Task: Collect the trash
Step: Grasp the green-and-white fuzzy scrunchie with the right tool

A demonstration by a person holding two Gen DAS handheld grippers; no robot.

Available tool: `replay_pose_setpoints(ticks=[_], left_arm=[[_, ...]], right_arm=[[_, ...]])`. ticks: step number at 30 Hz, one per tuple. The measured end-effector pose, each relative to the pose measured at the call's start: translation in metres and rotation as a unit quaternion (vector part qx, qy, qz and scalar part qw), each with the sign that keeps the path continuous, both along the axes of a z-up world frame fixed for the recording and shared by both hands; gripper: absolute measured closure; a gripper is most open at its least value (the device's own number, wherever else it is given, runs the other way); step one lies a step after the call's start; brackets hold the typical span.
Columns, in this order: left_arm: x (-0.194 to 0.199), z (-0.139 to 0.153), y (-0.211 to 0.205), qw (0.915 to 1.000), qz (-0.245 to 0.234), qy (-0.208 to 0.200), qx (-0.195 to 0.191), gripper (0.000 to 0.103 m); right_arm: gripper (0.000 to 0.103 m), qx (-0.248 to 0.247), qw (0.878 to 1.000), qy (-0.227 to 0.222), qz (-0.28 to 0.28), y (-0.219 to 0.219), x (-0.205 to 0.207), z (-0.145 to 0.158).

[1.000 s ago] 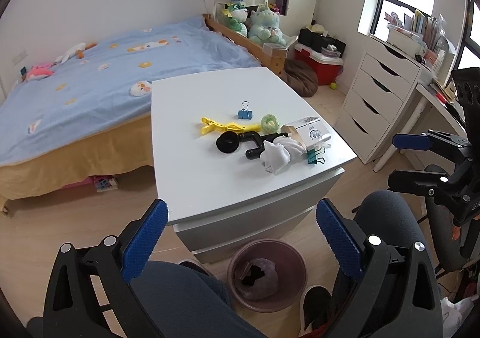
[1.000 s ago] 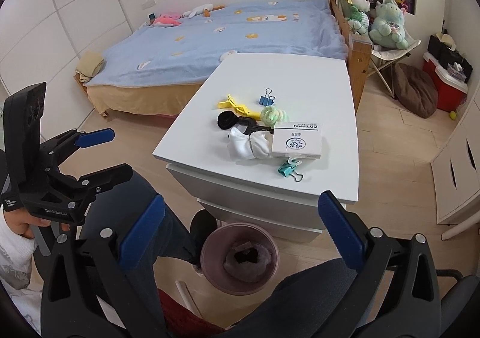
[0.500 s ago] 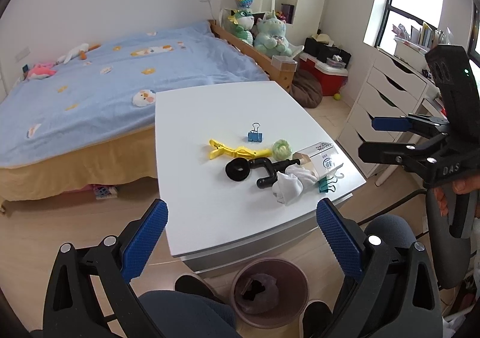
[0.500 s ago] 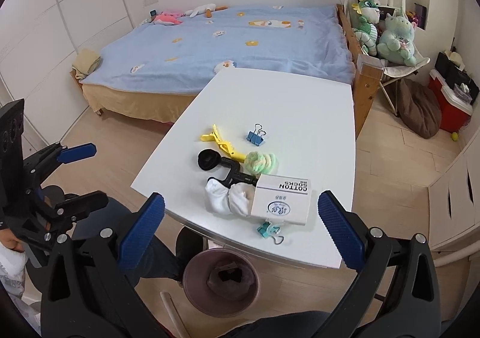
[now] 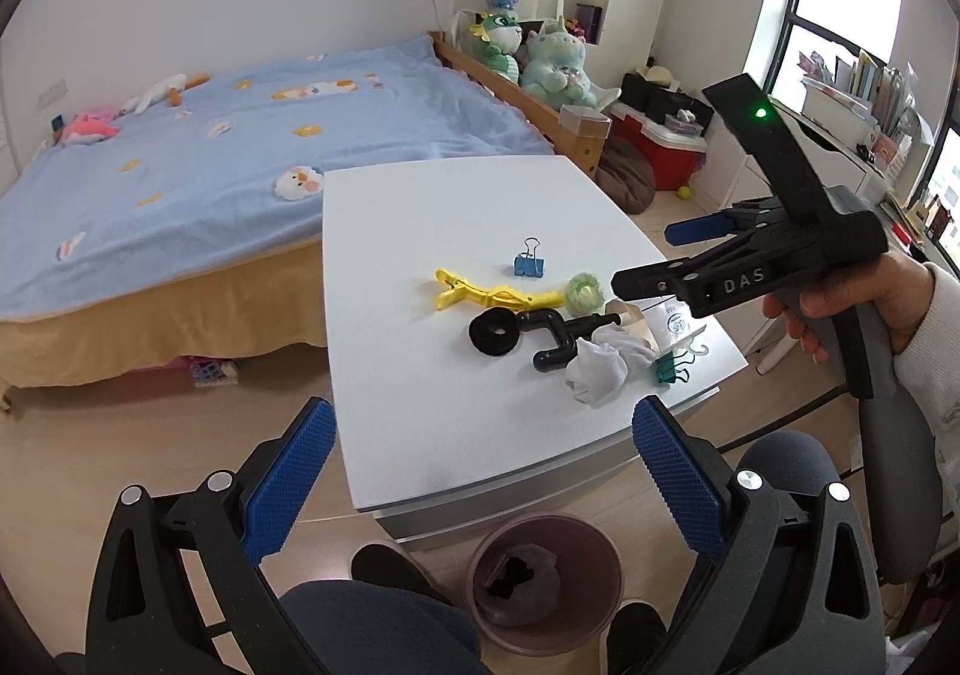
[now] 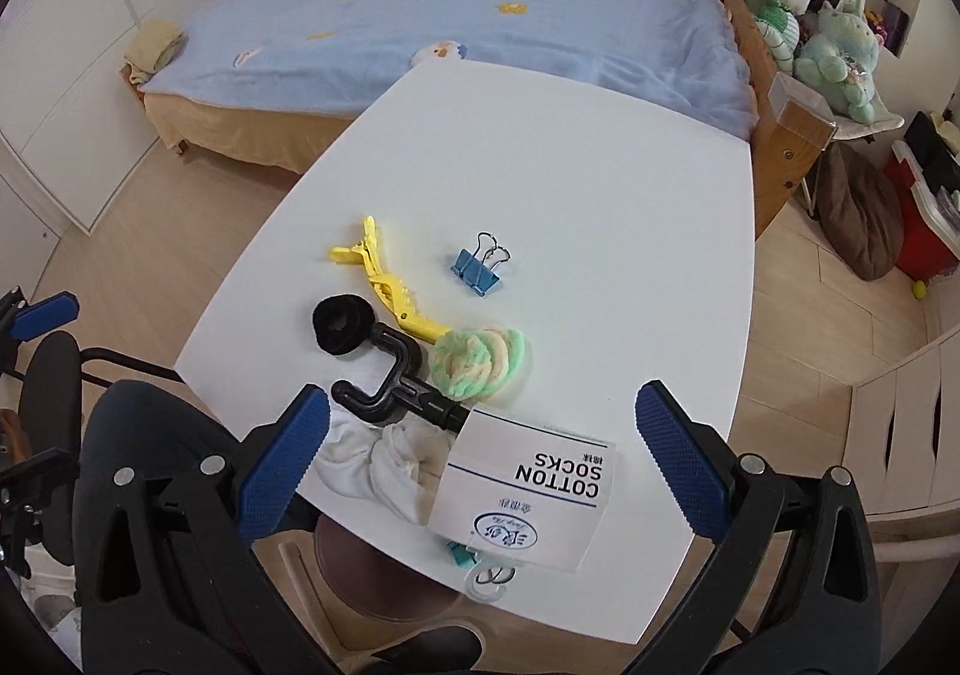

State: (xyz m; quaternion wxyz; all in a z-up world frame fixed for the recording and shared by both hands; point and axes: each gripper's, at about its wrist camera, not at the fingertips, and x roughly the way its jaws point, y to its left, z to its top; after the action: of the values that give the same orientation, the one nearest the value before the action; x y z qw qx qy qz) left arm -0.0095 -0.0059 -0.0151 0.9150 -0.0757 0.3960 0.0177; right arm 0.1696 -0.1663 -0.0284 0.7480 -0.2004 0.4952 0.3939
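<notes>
On the white table (image 5: 420, 231) lie a crumpled white cloth-like wad (image 5: 600, 366), a "COTTON SOCKS" package (image 6: 528, 495), a black pipe-shaped piece (image 6: 390, 375), a black ring (image 5: 493, 332), a yellow clip (image 5: 480, 294), a blue binder clip (image 6: 477, 270), a green-yellow puff (image 6: 480, 357) and a green binder clip (image 5: 672, 369). A brown bin (image 5: 543, 579) stands on the floor under the table's near edge. My left gripper (image 5: 480, 435) is open over the near edge, holding nothing. My right gripper (image 6: 483, 414) is open above the wad and package; the left wrist view shows it (image 5: 654, 255) in a hand.
A bed with a blue cover (image 5: 210, 147) runs behind the table. White drawers (image 6: 900, 435) and a red box (image 5: 660, 153) stand to the right, with a brown beanbag (image 6: 858, 219) on the floor. A person's knees (image 5: 372, 627) sit by the bin.
Both grippers rose and moved forward toward the table. The right gripper went from below the table's edge to above the wad and package. Both stayed open.
</notes>
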Motion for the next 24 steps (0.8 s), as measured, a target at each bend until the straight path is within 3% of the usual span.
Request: replay_pose_setpoints(ticks=[4,6,24], left_arm=[[0.000,-0.002,0.003,1.0000,0.004,0.002,-0.001,0.008],[0.000,-0.003,0.005,1.0000,0.006,0.003,-0.002,0.008],[0.002,-0.009,0.008,0.9999,0.007,0.009,-0.007,0.008]], right_arm=[[0.005,-0.013,1.000,0.021,0.011,0.012,0.009,-0.018],[0.023,-0.017,0.999,0.034,0.016,0.016,0.012,-0.024],[0.074,-0.023,0.998,0.054,0.022,0.024,0.021,-0.040]])
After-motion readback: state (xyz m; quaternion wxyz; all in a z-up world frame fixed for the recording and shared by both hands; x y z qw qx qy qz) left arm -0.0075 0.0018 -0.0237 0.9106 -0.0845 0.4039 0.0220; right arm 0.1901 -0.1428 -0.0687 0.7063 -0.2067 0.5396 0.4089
